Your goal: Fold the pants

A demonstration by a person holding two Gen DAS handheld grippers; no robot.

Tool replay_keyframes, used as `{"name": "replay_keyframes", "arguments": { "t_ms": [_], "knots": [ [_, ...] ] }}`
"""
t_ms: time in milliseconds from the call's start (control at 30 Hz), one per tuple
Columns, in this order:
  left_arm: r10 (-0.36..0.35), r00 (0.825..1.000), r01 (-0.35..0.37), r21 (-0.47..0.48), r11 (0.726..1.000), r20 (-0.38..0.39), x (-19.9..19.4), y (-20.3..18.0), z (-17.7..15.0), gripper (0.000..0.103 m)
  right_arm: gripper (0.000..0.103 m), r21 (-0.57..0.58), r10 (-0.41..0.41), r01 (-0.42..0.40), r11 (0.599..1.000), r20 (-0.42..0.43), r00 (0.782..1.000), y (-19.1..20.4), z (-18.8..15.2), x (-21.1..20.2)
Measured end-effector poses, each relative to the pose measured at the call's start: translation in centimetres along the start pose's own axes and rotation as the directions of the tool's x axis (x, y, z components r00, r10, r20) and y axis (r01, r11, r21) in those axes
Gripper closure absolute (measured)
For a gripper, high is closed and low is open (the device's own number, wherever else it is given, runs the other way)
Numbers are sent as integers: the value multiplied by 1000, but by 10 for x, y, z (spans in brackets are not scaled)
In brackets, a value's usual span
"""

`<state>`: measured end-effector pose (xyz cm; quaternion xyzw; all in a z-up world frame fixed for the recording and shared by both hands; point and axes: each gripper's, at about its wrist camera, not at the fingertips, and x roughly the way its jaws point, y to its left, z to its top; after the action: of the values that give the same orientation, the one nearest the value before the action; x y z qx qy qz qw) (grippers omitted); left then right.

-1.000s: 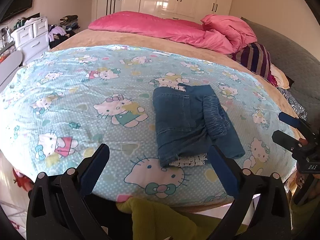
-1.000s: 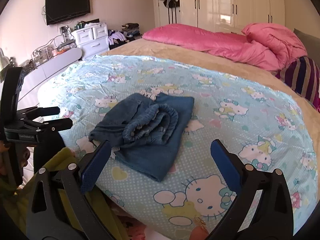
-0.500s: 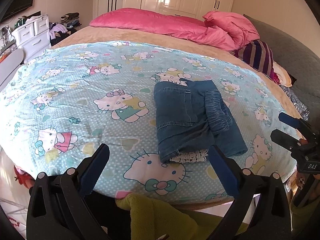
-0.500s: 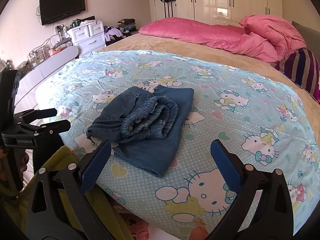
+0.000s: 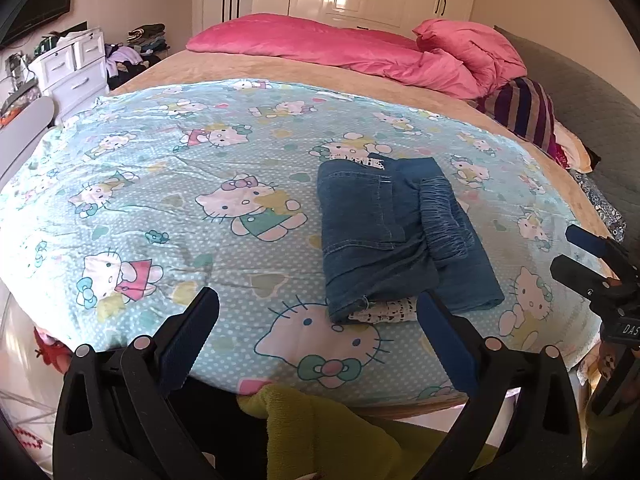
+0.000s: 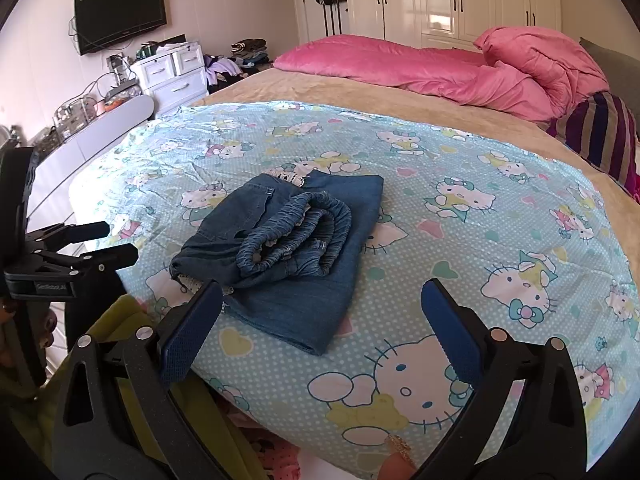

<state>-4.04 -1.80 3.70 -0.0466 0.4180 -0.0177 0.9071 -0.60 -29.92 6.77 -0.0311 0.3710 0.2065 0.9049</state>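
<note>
Pulling back from the bed, both grippers have lifted slightly over the last second — left gripper (image 5: 318, 322) and right gripper (image 6: 322, 316) spread wide, holding nothing. The pants (image 5: 396, 236) lie folded on the cartoon sheet (image 5: 160, 184), untouched — the fold looks finished.

White letters "DAS" read on black body of right gripper (image 5: 600, 264), at right edge of left wrist view; rest of word cut off by frame. Small pale lettering on black bar of left gripper (image 6: 100, 242), in right wrist view, looked like "GenRobot.AI", too small to be sure. Wall TV (image 6: 120, 14) bore small mark on lower bezel, unreadable.
</note>
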Motion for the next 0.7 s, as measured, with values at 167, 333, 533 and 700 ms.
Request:
{"name": "replay_keyframes", "arguments": {
  "t_ms": [167,333,533,700],
  "knots": [
    [10,1000,-10,-3,1000,-6,1,1,0,4,9,7,-4,4,1000,-4,1000,-1,-2,1],
    [37,999,-38,-3,999,-15,2,1,0,4,9,9,-4,4,1000,-5,1000,-1,-3,2],
    [39,999,-38,6,999,-16,0,-2,-1,4,9,9,-5,5,1000,-6,1000,0,-4,2],
    [46,999,-46,6,999,-21,1,-2,-1,4,9,9,-5,5,1000,-4,1000,0,-4,2]
  ]
}}
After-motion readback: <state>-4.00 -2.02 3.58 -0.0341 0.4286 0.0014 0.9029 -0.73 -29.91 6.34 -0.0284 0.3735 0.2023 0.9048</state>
